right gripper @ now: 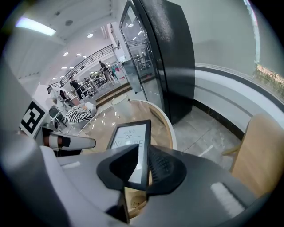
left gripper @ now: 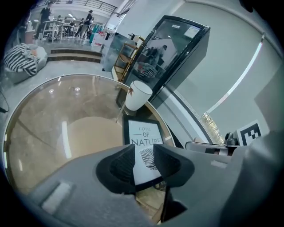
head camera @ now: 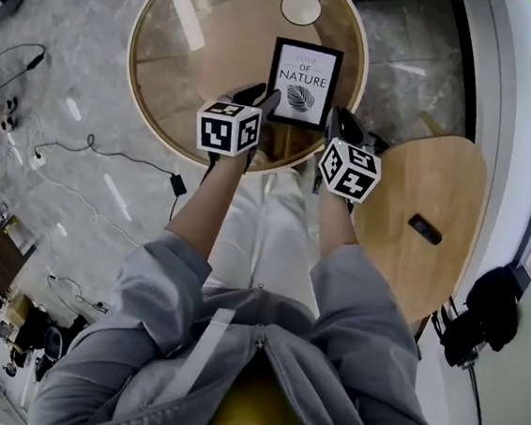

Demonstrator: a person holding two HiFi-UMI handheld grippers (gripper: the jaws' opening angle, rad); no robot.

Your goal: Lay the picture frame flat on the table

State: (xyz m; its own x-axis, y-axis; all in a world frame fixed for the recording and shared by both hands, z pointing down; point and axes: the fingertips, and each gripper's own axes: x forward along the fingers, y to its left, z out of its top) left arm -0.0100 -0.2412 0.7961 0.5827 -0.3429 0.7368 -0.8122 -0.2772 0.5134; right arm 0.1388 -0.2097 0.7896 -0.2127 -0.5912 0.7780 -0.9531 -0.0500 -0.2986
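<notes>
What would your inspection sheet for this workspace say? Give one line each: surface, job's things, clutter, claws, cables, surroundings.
Surface: round glass table, wooden rim.
Job's things: picture frame lying flat, face up.
Clutter: white cup at the far rim.
Claws: left claw open over the frame's lower left corner; right claw open, frame's right edge showing in its gap, unpinched.
Cables: loose cables on the marble floor left of the table.
Surroundings: wooden seat at right bearing a small dark object; tall black cabinet beyond the table.
</notes>
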